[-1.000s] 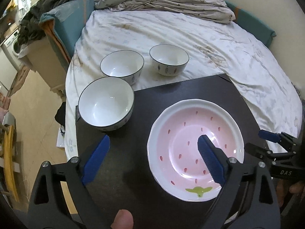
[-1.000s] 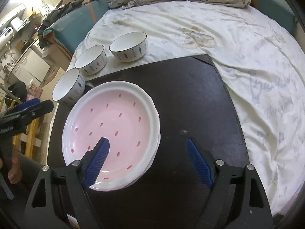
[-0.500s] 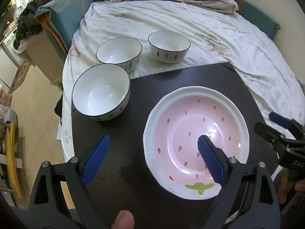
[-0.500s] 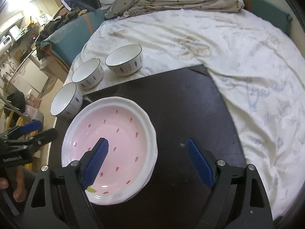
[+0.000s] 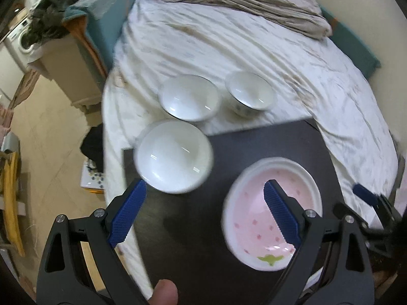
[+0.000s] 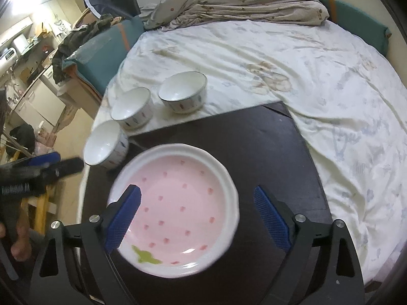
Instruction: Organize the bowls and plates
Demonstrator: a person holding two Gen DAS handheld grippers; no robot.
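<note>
My right gripper (image 6: 197, 217) has just been opening, jaws wide, nothing pinched; the plate (image 6: 175, 198) sits free on the board (image 6: 254, 139), below and between the fingers, its left finger over the rim. Both views have shifted since a second ago, plate left in place. Looks like placement done, bowls next. Left gripper (image 5: 203, 213) wide, empty; nearest bowl (image 5: 173, 156) just ahead of its left finger, two bowls (image 5: 189, 96) beyond on the bed (image 5: 254, 50). Cluttered bedroom.

Glossy glazed ceramic plate (image 6: 178, 203), shiny ceramic bowls (image 5: 174, 156), matt dark board (image 6: 254, 137), wrinkled cloth bedsheet (image 6: 292, 58)
</note>
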